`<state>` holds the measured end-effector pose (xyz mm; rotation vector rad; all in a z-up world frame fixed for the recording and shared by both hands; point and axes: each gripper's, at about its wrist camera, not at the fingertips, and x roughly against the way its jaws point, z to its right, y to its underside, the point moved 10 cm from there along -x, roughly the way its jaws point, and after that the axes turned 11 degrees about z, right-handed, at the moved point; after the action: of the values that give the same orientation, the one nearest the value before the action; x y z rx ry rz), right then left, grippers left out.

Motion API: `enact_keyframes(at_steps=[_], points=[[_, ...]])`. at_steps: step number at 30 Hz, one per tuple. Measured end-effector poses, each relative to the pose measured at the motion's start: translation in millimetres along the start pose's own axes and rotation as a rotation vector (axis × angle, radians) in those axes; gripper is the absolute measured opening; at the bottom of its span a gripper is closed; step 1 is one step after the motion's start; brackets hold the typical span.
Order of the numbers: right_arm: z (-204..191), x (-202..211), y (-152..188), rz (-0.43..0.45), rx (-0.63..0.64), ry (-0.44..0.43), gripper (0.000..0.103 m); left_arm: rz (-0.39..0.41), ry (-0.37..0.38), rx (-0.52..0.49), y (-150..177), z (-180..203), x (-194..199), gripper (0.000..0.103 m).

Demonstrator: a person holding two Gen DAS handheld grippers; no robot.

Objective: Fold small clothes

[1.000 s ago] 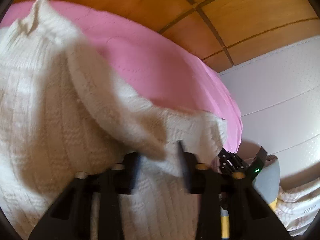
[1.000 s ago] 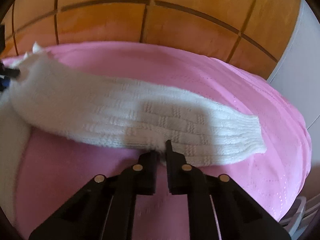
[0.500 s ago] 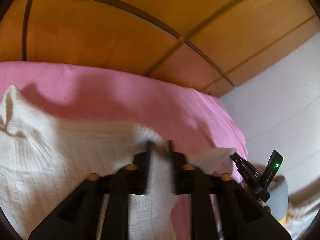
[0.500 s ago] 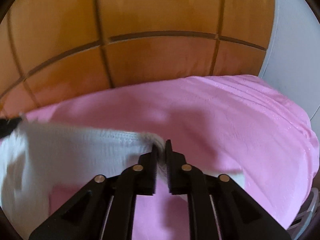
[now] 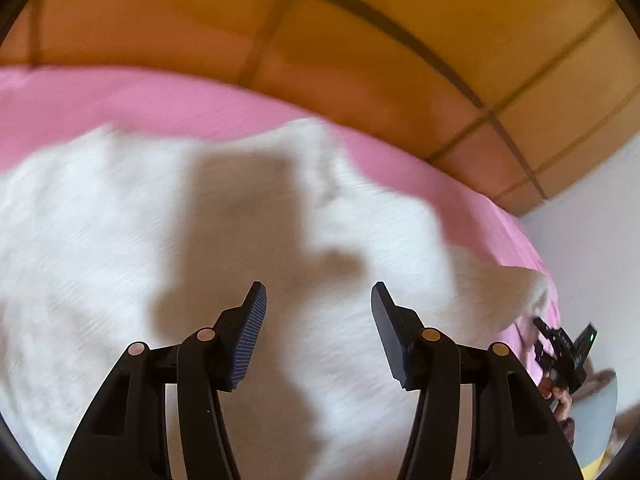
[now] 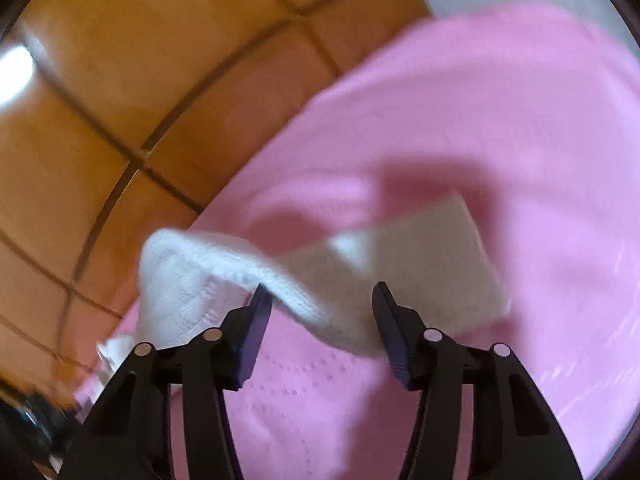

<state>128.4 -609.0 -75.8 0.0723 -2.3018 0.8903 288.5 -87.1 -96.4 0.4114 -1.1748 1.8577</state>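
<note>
The left gripper (image 5: 318,300) has just been opening its jaws; they stand spread, nothing between them, above the white knit garment (image 5: 168,248). The right gripper (image 6: 322,304) too has just been opening, its jaws apart; the sleeve (image 6: 420,264) runs behind them from 9 to 2 o'clock on the pink cover (image 6: 500,128), apparently released. One sleeve fold seems done; further folds remain. No readable writing or label is visible.
</note>
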Motion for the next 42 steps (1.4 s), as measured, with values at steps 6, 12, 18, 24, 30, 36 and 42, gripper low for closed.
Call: enact_keyframes(at_steps=[6, 12, 18, 24, 30, 36, 42], points=[[-17.0, -24.6, -51.4, 0.075, 0.194, 0.172, 0.022, 0.026, -0.054, 0.163, 20.2, -57.0, 42.6, 0.053], [-82.5, -20.5, -141.0, 0.272, 0.352, 0.214, 0.052, 0.07, -0.084, 0.236, 29.6, -77.9, 64.1, 0.053], [-66.1, 34.0, -112.3, 0.27, 0.134, 0.055, 0.061, 0.108, -0.093, 0.201, 26.0, -82.4, 78.8, 0.061], [16.4, 55.0, -1.0, 0.096, -0.116, -0.001, 0.059, 0.093, -0.088, 0.235, 35.6, -89.5, 79.2, 0.061], [32.6, 19.7, -1.9, 0.084, -0.154, 0.033, 0.041, 0.086, -0.098, 0.242, 41.5, -86.4, 82.2, 0.061], [-24.9, -37.8, -75.1, 0.114, -0.08, -0.009, 0.033, 0.077, -0.124, 0.254, 48.6, -86.7, 77.3, 0.061], [-40.6, -44.0, -111.3, 0.155, -0.093, -0.015, 0.061, 0.083, -0.12, 0.25, 47.7, -83.6, 77.1, 0.066]])
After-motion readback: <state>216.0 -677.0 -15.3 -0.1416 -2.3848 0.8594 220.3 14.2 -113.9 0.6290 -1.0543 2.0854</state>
